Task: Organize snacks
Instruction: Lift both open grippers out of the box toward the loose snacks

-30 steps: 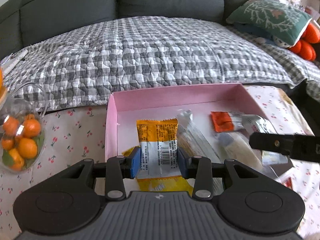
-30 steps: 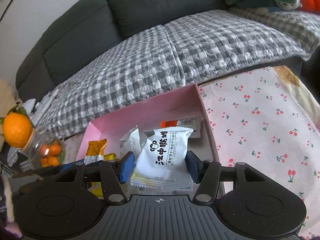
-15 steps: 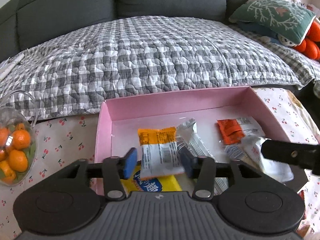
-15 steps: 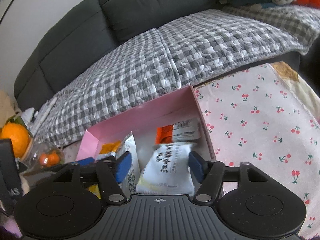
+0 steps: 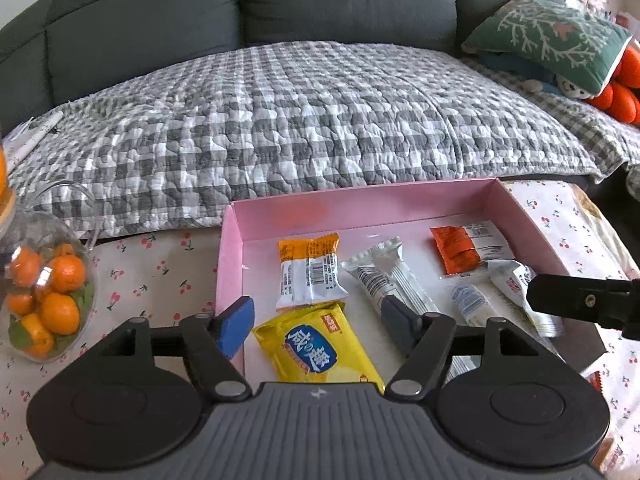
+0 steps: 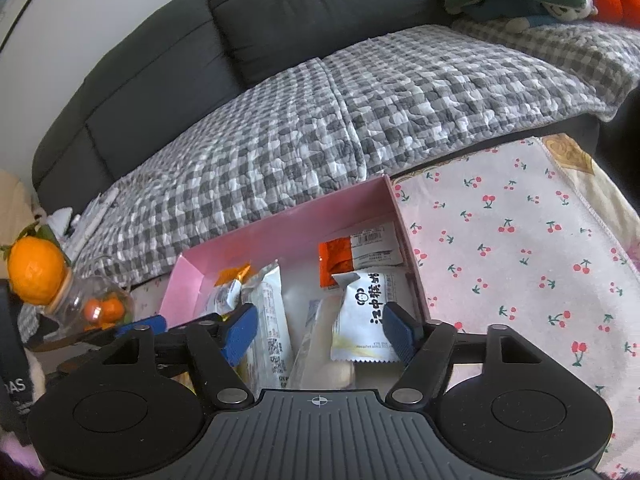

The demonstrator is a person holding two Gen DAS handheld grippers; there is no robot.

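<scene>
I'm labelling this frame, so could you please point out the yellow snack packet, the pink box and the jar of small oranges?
yellow snack packet [image 5: 316,350], left wrist view, on its blue logo.
pink box [image 5: 230,264], left wrist view, on its left wall.
jar of small oranges [image 5: 48,292], left wrist view, on its glass belly.

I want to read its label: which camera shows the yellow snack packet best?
The left wrist view: the yellow packet lies face up in the pink box, label clear. The right wrist view hides nearly all of it behind gripper fingers.
</scene>
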